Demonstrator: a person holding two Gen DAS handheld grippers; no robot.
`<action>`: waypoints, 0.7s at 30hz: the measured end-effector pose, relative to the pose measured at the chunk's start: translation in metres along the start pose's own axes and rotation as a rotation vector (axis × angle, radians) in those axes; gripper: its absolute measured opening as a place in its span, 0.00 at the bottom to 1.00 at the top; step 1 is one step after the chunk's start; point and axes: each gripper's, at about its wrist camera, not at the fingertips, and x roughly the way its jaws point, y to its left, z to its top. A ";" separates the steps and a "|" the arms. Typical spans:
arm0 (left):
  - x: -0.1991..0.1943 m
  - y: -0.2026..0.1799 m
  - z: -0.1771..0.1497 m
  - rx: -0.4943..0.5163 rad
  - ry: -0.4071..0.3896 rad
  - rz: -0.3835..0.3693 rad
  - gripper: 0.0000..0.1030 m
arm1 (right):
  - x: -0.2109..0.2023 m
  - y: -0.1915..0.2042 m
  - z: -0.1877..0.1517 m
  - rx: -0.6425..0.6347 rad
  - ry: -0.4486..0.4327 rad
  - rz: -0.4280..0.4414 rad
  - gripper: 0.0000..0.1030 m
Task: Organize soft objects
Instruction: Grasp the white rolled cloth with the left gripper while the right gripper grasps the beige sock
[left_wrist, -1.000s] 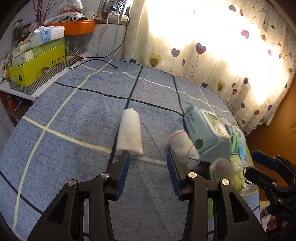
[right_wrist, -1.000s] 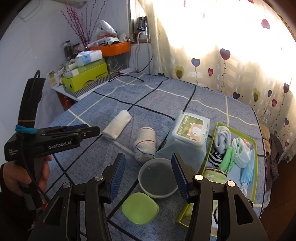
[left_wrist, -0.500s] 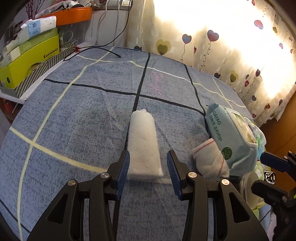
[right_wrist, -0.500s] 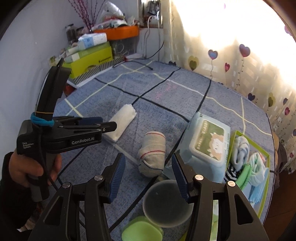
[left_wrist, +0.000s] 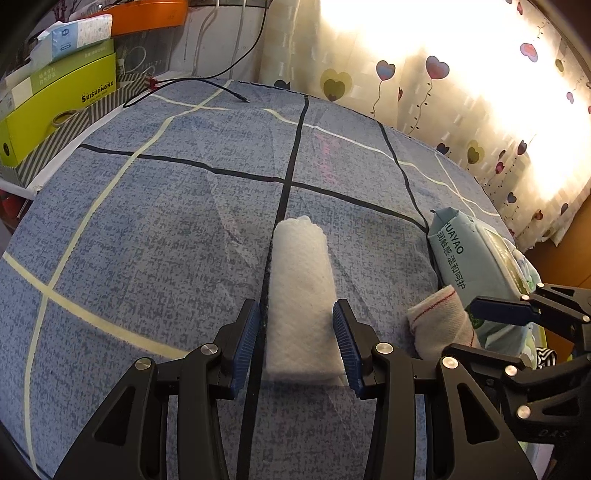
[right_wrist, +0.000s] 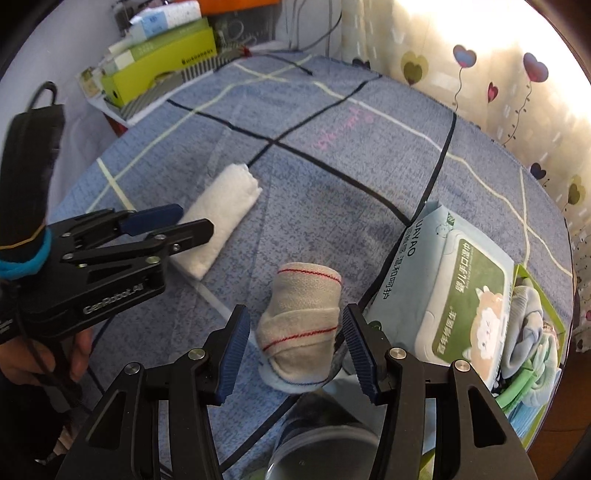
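Observation:
A rolled white towel (left_wrist: 299, 295) lies on the blue checked cloth (left_wrist: 147, 221). My left gripper (left_wrist: 297, 345) is open and straddles the towel's near end, its pads close beside the roll without squeezing it. A rolled beige sock with red stripes (right_wrist: 303, 325) lies to the right of the towel (right_wrist: 221, 214). My right gripper (right_wrist: 297, 350) is open around this sock, with a small gap at each pad. The left gripper (right_wrist: 192, 221), held by a hand, also shows in the right wrist view.
A pack of wet wipes (right_wrist: 454, 291) lies just right of the sock. Beyond it a green tray (right_wrist: 526, 275) holds several socks. A clear round container (right_wrist: 325, 443) sits below my right gripper. Boxes (left_wrist: 55, 103) line the far left edge, and a curtain hangs behind.
Both grippers moved forward and down. The left went from short of the towel to straddling it. The right went from over the round container to around the striped sock.

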 end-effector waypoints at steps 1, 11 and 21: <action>0.001 0.000 0.000 0.003 0.002 -0.001 0.42 | 0.003 -0.001 0.001 0.001 0.011 -0.005 0.50; 0.011 -0.007 0.000 0.038 0.006 0.034 0.42 | 0.014 0.006 0.008 -0.061 0.037 -0.023 0.50; 0.014 -0.013 -0.002 0.070 -0.027 0.078 0.39 | 0.007 0.007 0.006 -0.082 -0.022 -0.029 0.34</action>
